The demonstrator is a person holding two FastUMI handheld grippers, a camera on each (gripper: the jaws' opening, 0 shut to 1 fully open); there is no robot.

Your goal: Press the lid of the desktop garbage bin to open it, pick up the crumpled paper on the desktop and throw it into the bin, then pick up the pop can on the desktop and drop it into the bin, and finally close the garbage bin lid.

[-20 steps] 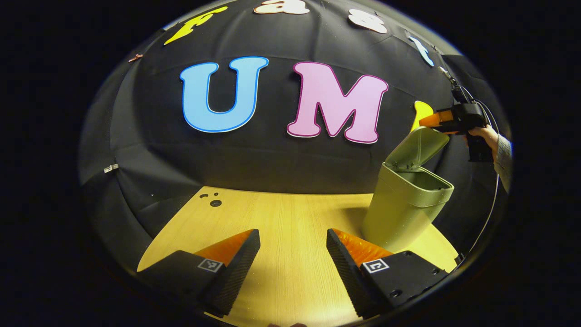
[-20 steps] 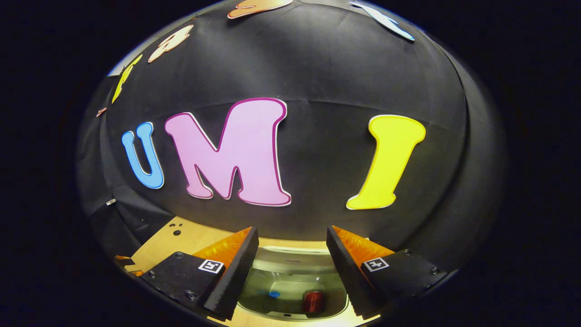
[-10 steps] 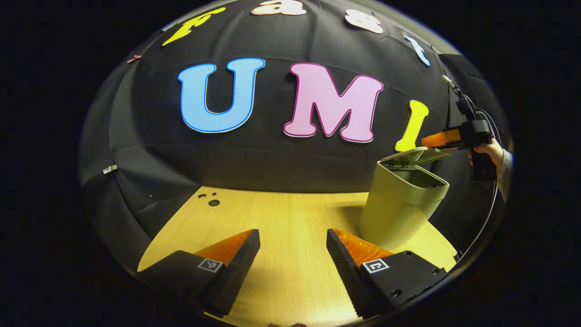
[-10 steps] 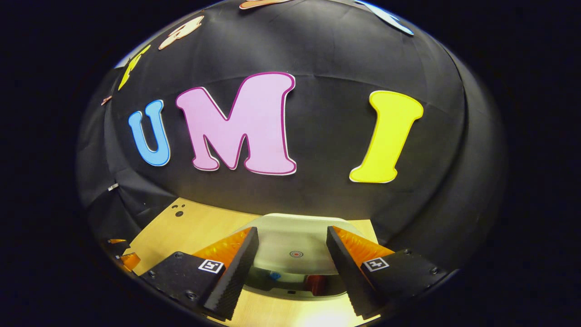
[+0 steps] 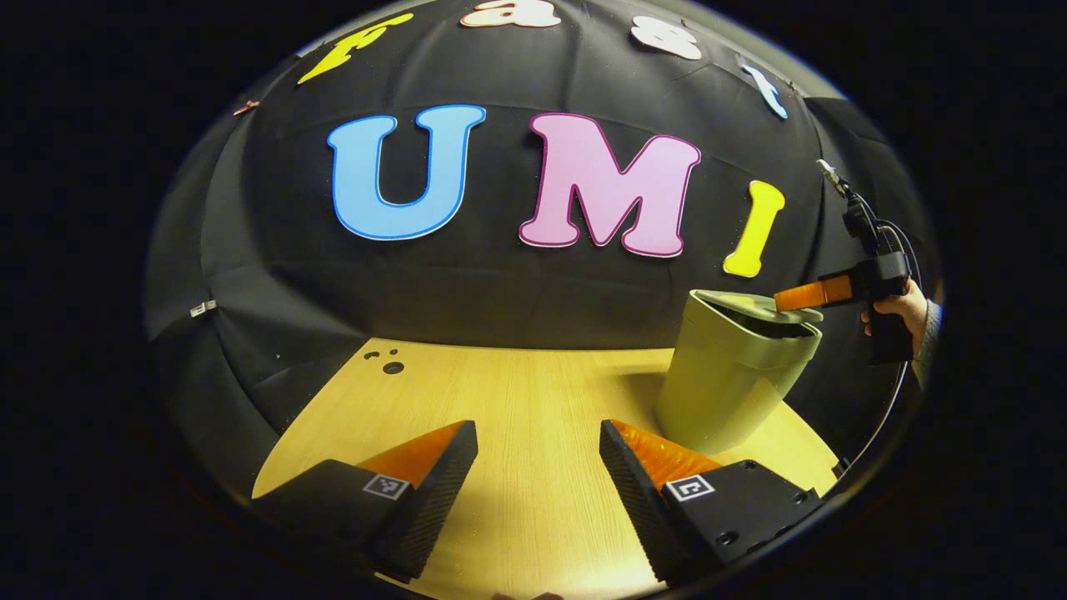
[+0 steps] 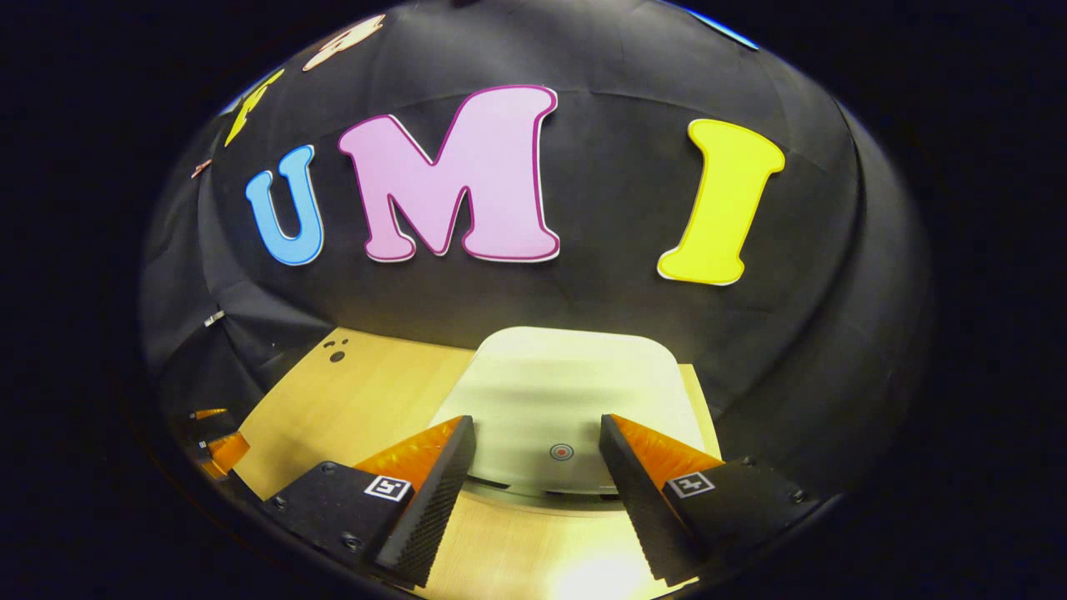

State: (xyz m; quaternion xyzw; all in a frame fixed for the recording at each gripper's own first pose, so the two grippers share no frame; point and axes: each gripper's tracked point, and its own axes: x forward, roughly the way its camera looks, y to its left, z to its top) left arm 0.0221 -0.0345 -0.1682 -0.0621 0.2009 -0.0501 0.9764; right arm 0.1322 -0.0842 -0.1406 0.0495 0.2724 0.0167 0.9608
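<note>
The light, stiff plastic lid [image 6: 567, 392] likely needs a press near its target mark [image 6: 561, 452] — right gripper [image 6: 538, 475] spread wide, empty, above it.

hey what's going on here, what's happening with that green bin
A person is holding a pair of tongs in each hand at a wooden table. The right tongs are open and over the lid of the green bin, pushing it down; the lid is nearly flat, with a thin gap at its front edge. The left tongs hang open above the table, holding nothing.
</note>
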